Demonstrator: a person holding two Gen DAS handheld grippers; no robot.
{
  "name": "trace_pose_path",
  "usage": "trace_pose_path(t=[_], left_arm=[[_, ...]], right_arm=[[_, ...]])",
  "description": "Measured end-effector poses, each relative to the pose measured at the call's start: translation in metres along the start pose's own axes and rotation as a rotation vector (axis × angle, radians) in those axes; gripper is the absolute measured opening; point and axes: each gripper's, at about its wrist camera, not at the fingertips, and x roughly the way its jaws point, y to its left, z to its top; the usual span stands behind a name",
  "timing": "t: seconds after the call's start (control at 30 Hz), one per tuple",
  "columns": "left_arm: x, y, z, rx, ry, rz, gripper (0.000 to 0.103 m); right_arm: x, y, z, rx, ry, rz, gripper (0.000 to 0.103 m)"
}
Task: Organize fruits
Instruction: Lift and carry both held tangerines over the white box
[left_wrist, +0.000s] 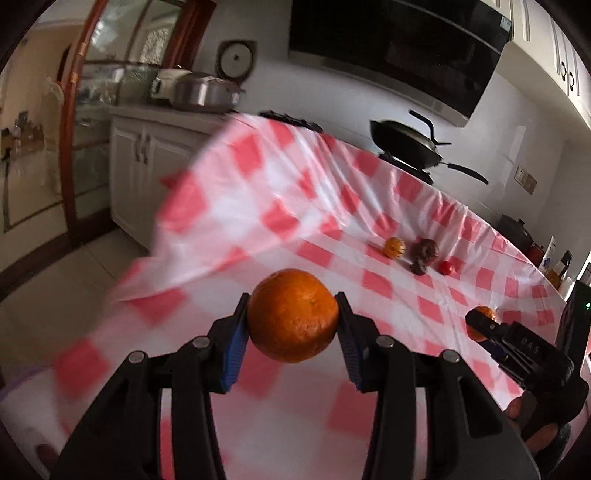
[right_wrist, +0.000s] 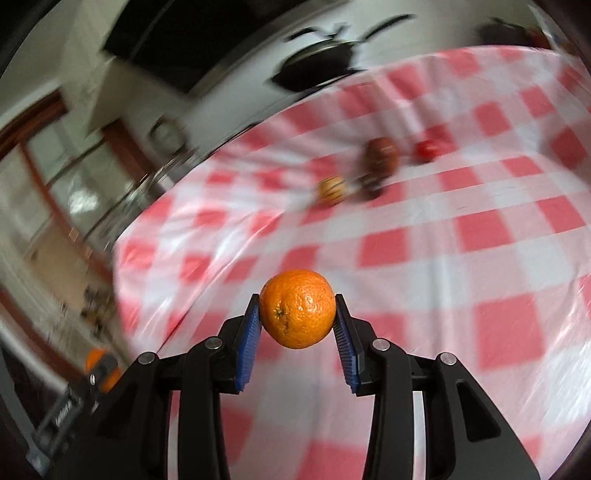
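Kitchen counters run along the back wall, and in front of us a red-and-white checked tablecloth (left_wrist: 258, 192) covers a long work surface, rumpled into folds at its far left end. A black wok (left_wrist: 406, 142) sits on the stove at the back, under a dark range hood (left_wrist: 399, 48). Further left, a silver pot (left_wrist: 207, 92) stands on white cabinets.

Our left gripper (left_wrist: 293, 325) has its blue pads pressed against both sides of a darker orange (left_wrist: 293, 314), which hangs above the cloth, clear of it. Our right gripper (right_wrist: 297, 314) clamps a brighter orange (right_wrist: 297, 308) the same way, stem end facing the camera, also held off the cloth. From the left wrist view, the right gripper shows at the right edge with its orange at the tip; from the right wrist view, the left gripper shows blurred at the lower left with an orange patch beside it.

Three more fruits lie near one another on the cloth, well beyond both grippers: a small striped orange-yellow fruit (left_wrist: 394, 247) on the left, a brown wrinkled fruit (left_wrist: 424, 254) in the middle, and a small red fruit (left_wrist: 446, 268) on the right. We cannot tell their kinds; much of the right wrist view is blurred.
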Motion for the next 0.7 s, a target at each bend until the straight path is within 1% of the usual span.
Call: trace_pose_path(t=[0.13, 0.23, 0.33, 0.47, 0.6, 0.7], left_arm=[[-0.040, 0.047, -0.012, 0.001, -0.020, 0.076, 0.045], [-0.064, 0.086, -0.025, -0.029, -0.012, 0.133, 0.045], [-0.082, 0.120, -0.039, -0.036, 0.011, 0.196, 0.045], [-0.093, 0.161, -0.058, -0.071, 0.054, 0.275, 0.045], [-0.095, 0.205, -0.077, -0.164, 0.107, 0.323, 0.045], [-0.089, 0.223, -0.090, -0.170, 0.148, 0.365, 0.045]], right_arm=[[-0.005, 0.049, -0.028, -0.142, 0.046, 0.066, 0.039], [-0.006, 0.082, -0.049, -0.230, 0.087, 0.117, 0.039], [-0.005, 0.117, -0.077, -0.339, 0.144, 0.178, 0.039], [-0.002, 0.160, -0.122, -0.502, 0.223, 0.254, 0.039], [-0.007, 0.203, -0.174, -0.692, 0.298, 0.345, 0.039], [-0.012, 0.228, -0.215, -0.845, 0.359, 0.425, 0.039]])
